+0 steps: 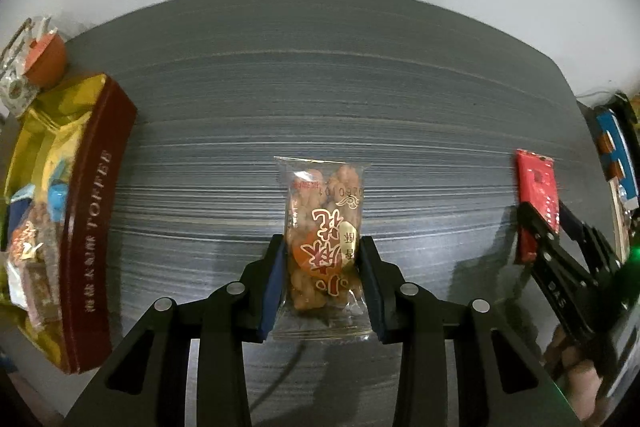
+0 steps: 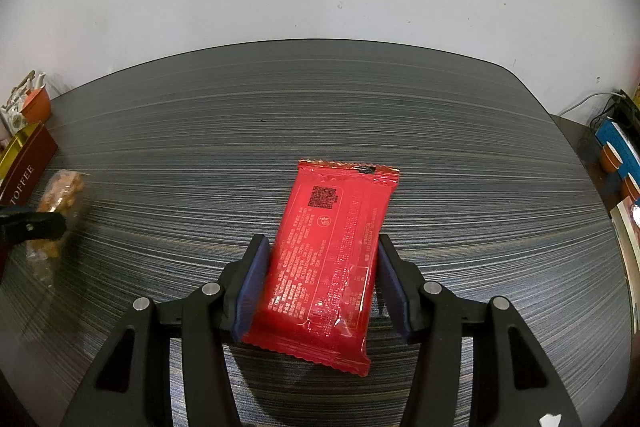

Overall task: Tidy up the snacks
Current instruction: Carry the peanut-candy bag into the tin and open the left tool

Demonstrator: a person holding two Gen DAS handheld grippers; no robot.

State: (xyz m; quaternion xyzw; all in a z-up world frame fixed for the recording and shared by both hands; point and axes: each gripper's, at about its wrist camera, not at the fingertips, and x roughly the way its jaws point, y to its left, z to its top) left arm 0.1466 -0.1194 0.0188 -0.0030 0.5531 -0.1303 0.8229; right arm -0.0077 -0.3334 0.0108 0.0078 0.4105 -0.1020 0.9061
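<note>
My left gripper (image 1: 323,255) is shut on a clear packet of fried twists (image 1: 324,227) with red characters, held above the dark striped table (image 1: 320,75). My right gripper (image 2: 322,255) is shut on a red foil snack packet (image 2: 324,251), printed side up with a QR code, also above the table. The right gripper with the red packet (image 1: 536,187) shows at the right of the left wrist view. The clear packet (image 2: 60,203) and a left finger show at the left of the right wrist view.
A maroon and gold toffee box (image 1: 76,227) holding several snacks stands at the table's left edge; it also shows in the right wrist view (image 2: 24,163). An orange cup (image 1: 44,63) sits behind it. Blue and orange items (image 2: 616,151) lie off the table's right side. A white wall is behind.
</note>
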